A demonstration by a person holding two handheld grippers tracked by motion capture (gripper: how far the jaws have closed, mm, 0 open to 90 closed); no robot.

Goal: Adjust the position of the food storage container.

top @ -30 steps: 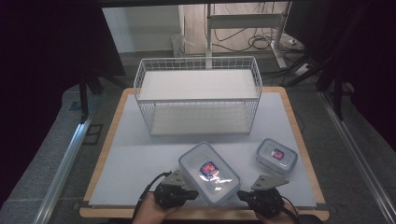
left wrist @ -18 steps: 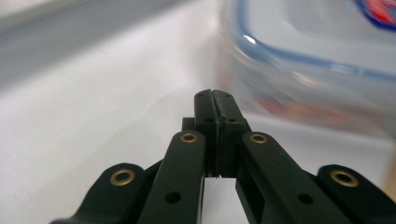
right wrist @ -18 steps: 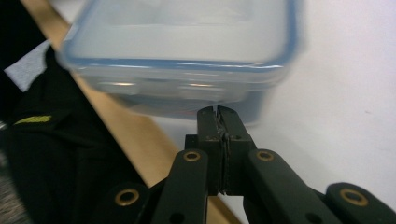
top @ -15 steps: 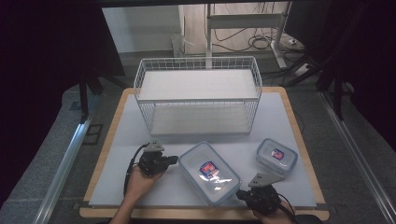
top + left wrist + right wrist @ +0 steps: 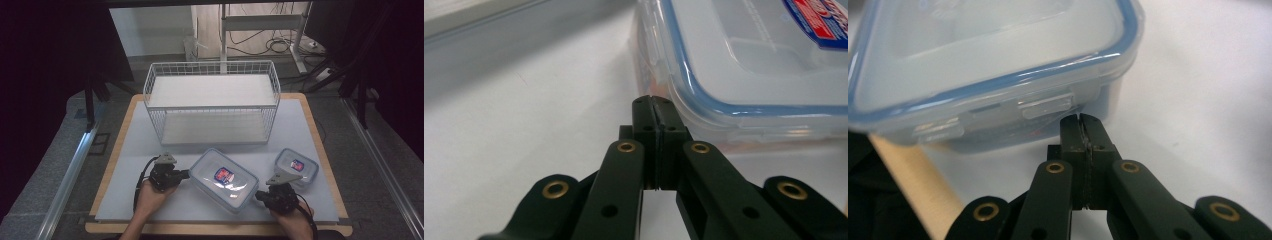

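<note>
White mat [image 5: 150, 150] covers most of the wooden table [image 5: 117, 150], and at its far side stands the biggest thing, a white wire basket [image 5: 212, 102] with a flat shelf inside. Nearer to the person, about in the middle of the mat, lies the large container [image 5: 223, 179], a clear plastic box with a blue seal around its lid and a red and blue label on top; it sits turned at an angle to the mat's edges. To the right of it, near the right edge of the mat, is the small container [image 5: 296, 168] of the same kind, apart from the large one. The left gripper [image 5: 184, 174] is held in the person's left hand [image 5: 150, 197] at the left end of the large container, and in the left gripper view its two black jaws are pressed together with nothing between them, the tip [image 5: 652, 102] just beside the container's side wall under the blue rim. The right gripper [image 5: 259, 196] is at the near right corner of the large container; in the right gripper view its jaws are also closed flat on each other and empty, the tip [image 5: 1081, 120] very close under a lid clasp [image 5: 1045, 106], whether touching I cannot tell.
</note>
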